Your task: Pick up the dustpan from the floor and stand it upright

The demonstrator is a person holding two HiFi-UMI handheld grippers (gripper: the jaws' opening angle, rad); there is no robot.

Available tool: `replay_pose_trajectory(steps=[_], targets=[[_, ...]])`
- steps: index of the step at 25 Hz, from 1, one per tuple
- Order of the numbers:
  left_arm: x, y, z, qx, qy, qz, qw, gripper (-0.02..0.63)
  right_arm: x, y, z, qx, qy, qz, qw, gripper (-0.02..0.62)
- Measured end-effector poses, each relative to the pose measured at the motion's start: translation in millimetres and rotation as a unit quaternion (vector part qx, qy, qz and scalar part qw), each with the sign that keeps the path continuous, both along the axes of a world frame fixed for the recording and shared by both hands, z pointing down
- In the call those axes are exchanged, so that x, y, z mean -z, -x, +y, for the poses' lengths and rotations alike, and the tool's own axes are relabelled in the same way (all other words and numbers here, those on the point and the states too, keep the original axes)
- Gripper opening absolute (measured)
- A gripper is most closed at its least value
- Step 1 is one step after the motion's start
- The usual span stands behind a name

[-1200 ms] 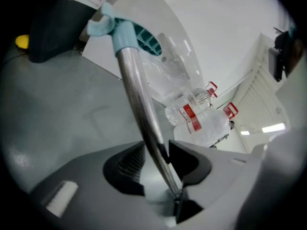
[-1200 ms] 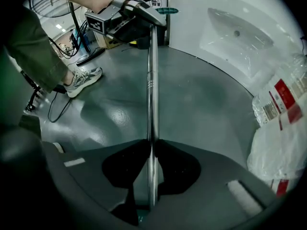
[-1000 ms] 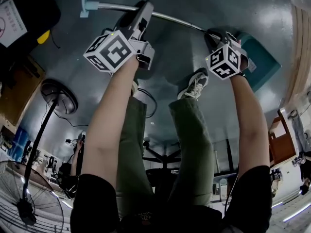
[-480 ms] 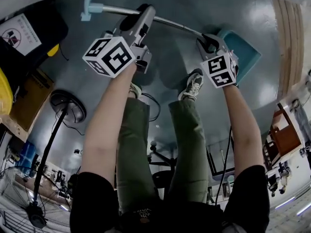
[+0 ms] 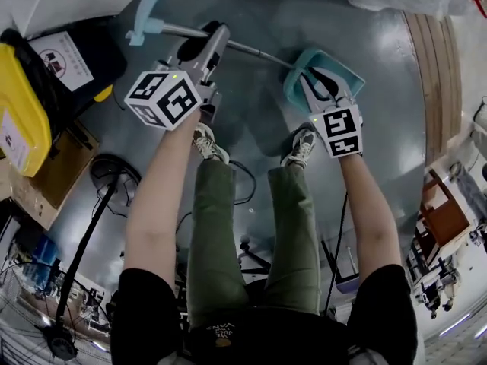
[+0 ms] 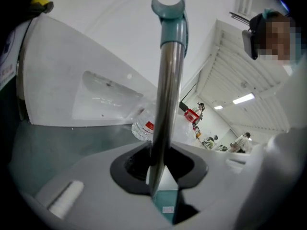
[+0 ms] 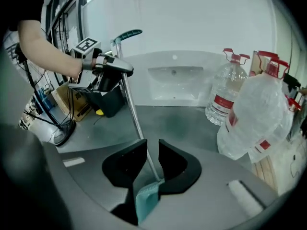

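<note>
The dustpan has a teal pan (image 5: 340,65), a long metal handle (image 5: 255,50) and a teal hook grip (image 5: 144,23). It hangs above the floor, its handle slanting up to the left in the head view. My left gripper (image 5: 215,35) is shut on the metal handle (image 6: 165,95) high up, below the teal hook (image 6: 169,7); its jaws have just been closing a little on the handle. My right gripper (image 5: 316,78) is shut on the handle's lower end, where the teal socket (image 7: 146,198) meets the pan. The right gripper view shows the left gripper (image 7: 109,67) up the handle (image 7: 133,114).
A yellow bin (image 5: 23,112), a black bin (image 5: 72,52) and a cardboard box (image 5: 46,181) stand at the left. A fan's base (image 5: 114,177) and cables lie nearby. Large water bottles (image 7: 259,114) and wooden boards (image 5: 434,74) are at the right. The person's shoes (image 5: 304,143) are below the pan.
Both grippers have risen with the dustpan. The pan has come up off the floor and swung toward the handle's line. The camera's view has tipped, showing more of the left-hand bins.
</note>
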State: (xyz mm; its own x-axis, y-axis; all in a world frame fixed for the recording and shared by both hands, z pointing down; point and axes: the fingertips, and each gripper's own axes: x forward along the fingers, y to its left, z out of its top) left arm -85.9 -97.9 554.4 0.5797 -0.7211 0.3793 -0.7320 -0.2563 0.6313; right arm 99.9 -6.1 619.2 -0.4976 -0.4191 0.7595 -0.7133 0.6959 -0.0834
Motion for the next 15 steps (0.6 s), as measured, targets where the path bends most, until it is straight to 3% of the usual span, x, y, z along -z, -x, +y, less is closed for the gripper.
replay_pose_trajectory(steps=[15], targets=[[57,119,-36,-0.062,-0.053,-0.097,0.9919,0.127,87,72,-9,-0.072,-0.049,-0.037,0.995,0.074]])
